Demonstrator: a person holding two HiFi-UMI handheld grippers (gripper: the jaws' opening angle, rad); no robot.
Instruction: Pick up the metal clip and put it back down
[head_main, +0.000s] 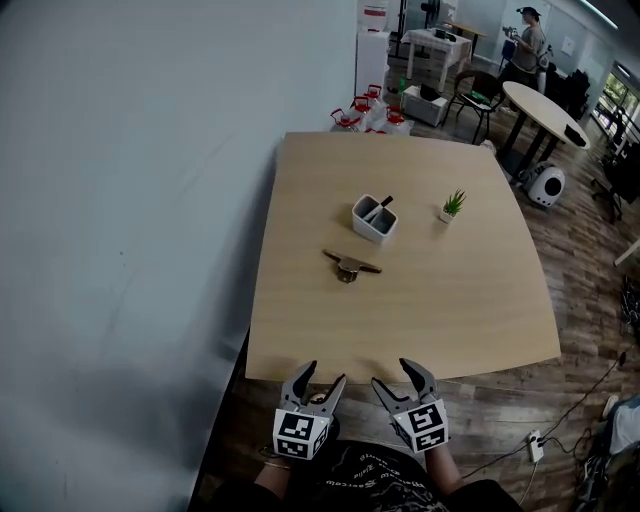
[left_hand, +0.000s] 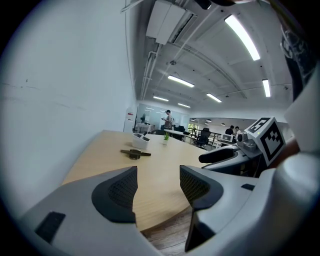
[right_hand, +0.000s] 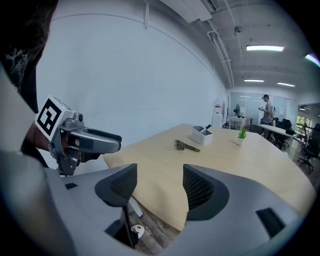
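Observation:
The metal clip (head_main: 350, 265) lies flat near the middle of the light wooden table (head_main: 470, 310), dark with two thin handles spread sideways. It shows small and far off in the left gripper view (left_hand: 134, 153) and the right gripper view (right_hand: 185, 146). My left gripper (head_main: 321, 380) hovers at the table's near edge, open and empty. My right gripper (head_main: 394, 375) is beside it, also open and empty. Both are well short of the clip.
A white holder with a dark pen (head_main: 375, 218) stands just behind the clip, and a small potted plant (head_main: 452, 206) to its right. A plain wall (head_main: 120, 200) runs along the table's left side. Chairs, a round table and a person (head_main: 527, 40) stand far back.

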